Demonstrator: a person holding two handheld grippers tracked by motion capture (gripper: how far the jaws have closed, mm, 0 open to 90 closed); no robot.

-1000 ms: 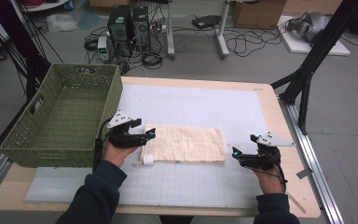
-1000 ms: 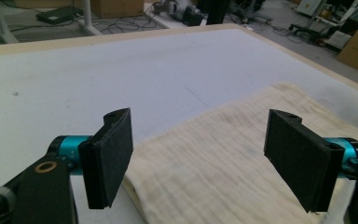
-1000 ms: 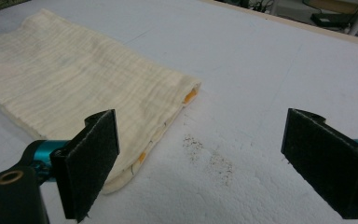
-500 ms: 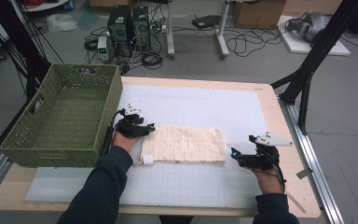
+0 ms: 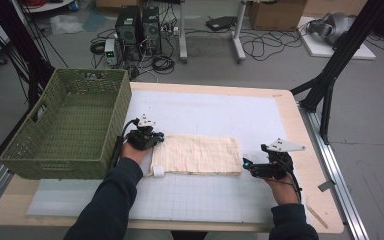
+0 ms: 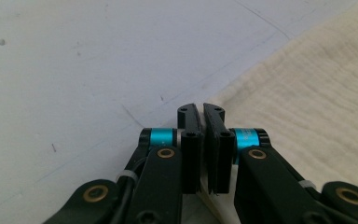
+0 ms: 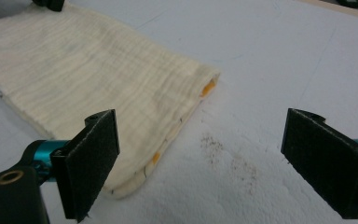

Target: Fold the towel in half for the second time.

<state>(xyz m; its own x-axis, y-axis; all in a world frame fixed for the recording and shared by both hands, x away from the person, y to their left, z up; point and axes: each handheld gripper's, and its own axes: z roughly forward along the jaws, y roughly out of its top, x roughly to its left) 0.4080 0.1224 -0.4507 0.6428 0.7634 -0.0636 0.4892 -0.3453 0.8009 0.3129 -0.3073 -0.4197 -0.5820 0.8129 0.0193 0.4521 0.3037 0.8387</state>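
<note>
A cream folded cloth (image 5: 195, 154) lies flat on the white mat, long side left to right. My left gripper (image 5: 156, 140) is down at the cloth's far left corner. In the left gripper view its jaws have just been closing; the left gripper (image 6: 201, 109) now stands shut, with the edge of the cloth (image 6: 307, 102) pinched between the pads. My right gripper (image 5: 246, 164) rests on the mat at the cloth's near right corner. In the right gripper view the right gripper (image 7: 209, 140) is open wide, and the corner of the cloth (image 7: 98, 79) lies just ahead of its left pad.
A green woven basket (image 5: 55, 167) stands at the table's left, just beside my left hand. The white gridded mat (image 5: 205, 110) covers most of the wooden table. A small white tag (image 5: 158, 171) sticks out at the cloth's near left corner. Black frame legs rise at the right.
My left hand has moved a little away from me and down onto the cloth's far left corner, and its jaws have closed there. The right hand has kept still.
</note>
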